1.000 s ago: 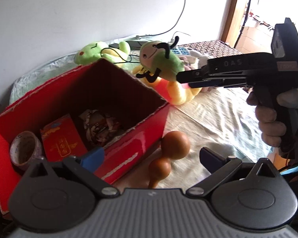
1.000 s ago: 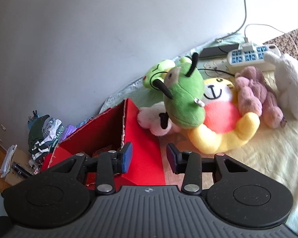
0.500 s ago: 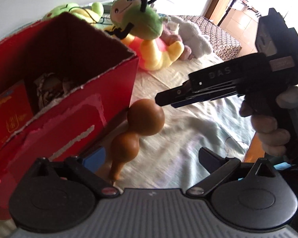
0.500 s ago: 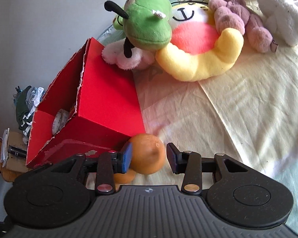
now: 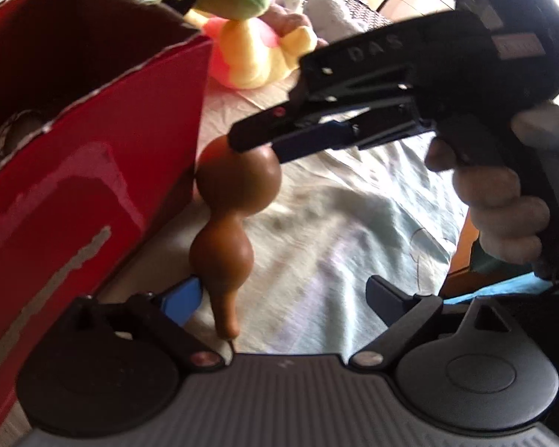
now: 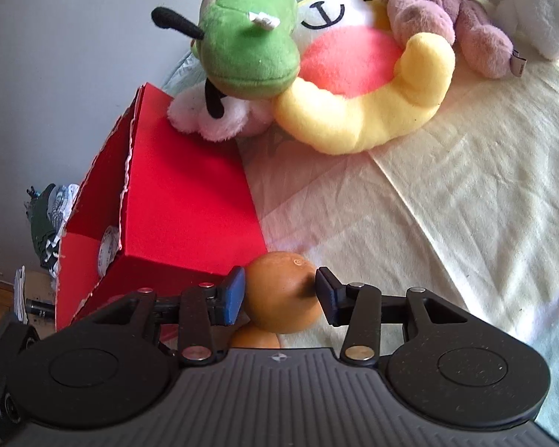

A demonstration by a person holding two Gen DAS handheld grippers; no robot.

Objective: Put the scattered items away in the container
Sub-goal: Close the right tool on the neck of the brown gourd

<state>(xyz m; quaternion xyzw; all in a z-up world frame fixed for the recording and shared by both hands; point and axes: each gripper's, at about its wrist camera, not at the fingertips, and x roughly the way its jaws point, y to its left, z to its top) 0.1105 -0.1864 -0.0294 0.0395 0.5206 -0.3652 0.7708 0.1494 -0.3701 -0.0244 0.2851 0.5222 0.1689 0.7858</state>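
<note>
A brown gourd (image 5: 234,201) lies on the bed sheet against the red cardboard box (image 5: 93,171), its thin stem toward my left gripper. My left gripper (image 5: 283,298) is open, its blue left fingertip just beside the gourd's stem. My right gripper (image 6: 279,294) is open with its jaws on either side of the gourd's big bulb (image 6: 281,292), close to it; it also shows in the left wrist view (image 5: 257,141) reaching down onto the bulb. The red box (image 6: 190,201) stands open at the left, with a tape roll (image 6: 106,253) inside.
Plush toys lie beyond the box: a green bug (image 6: 246,37), a yellow and pink ring cushion (image 6: 357,85), a purple bear (image 6: 447,15) and a white one (image 6: 529,3). A pale wrinkled sheet (image 6: 466,186) covers the bed. Clothes (image 6: 48,216) lie on the floor left.
My right gripper has come down from above the plush toys to straddle the gourd's big bulb. My left gripper has moved closer to the gourd's stem end.
</note>
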